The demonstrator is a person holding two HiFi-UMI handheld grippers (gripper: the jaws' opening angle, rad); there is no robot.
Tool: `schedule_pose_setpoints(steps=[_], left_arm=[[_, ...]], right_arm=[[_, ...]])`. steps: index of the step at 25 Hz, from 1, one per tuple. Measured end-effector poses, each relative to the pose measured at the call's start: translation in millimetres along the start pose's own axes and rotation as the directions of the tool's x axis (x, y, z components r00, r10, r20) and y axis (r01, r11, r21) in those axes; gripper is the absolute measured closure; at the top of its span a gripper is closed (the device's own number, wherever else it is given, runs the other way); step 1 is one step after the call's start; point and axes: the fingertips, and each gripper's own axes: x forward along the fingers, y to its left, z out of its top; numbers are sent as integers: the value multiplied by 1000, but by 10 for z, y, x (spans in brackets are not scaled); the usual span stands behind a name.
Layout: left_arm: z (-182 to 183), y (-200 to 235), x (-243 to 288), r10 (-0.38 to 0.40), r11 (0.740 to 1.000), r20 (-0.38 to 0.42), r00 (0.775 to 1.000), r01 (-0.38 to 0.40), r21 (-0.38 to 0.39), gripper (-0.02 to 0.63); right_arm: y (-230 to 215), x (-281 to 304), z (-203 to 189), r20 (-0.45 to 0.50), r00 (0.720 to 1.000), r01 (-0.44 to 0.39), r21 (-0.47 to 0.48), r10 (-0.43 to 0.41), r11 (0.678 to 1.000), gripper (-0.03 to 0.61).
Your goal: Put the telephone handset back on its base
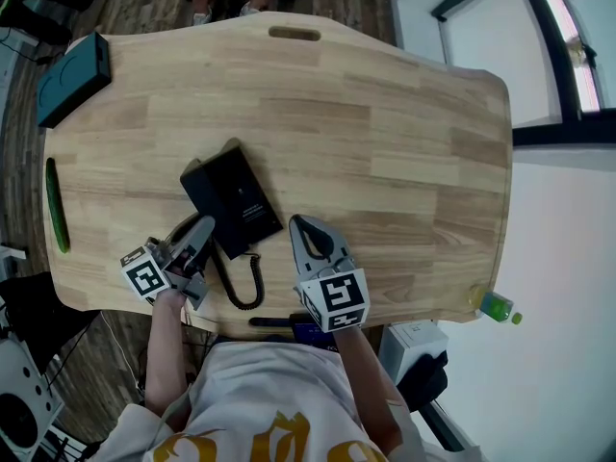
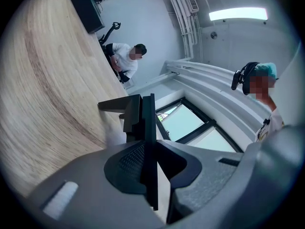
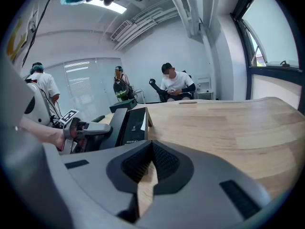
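The black telephone base (image 1: 241, 200) lies flat on the wooden table (image 1: 385, 133), left of the middle. What looks like the handset (image 1: 197, 189) lies along the base's left side, and its coiled cord (image 1: 252, 282) loops toward the front edge. My left gripper (image 1: 205, 227) is shut, its tips against the phone's near left edge. In the left gripper view (image 2: 151, 142) the phone (image 2: 125, 109) sits just past the jaws. My right gripper (image 1: 300, 223) rests shut on the table right of the base. The right gripper view (image 3: 151, 144) shows bare wood ahead and the phone (image 3: 134, 125) at left.
A teal-and-black box (image 1: 72, 77) sits at the far left corner. A long green object (image 1: 56, 205) lies on the left edge. A green bottle (image 1: 496, 306) shows by the front right corner. A slot (image 1: 295, 34) is cut near the far edge. People sit beyond the table (image 3: 175, 85).
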Motion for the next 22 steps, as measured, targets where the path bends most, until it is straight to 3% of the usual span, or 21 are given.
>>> schedule_pose_setpoints(steps=[22], left_arm=[[-6,26,-7,66,998,9,998,-66,1,541]], right_arm=[[-55,-23,-17,0,1000,-6,-2,6,1000,574]])
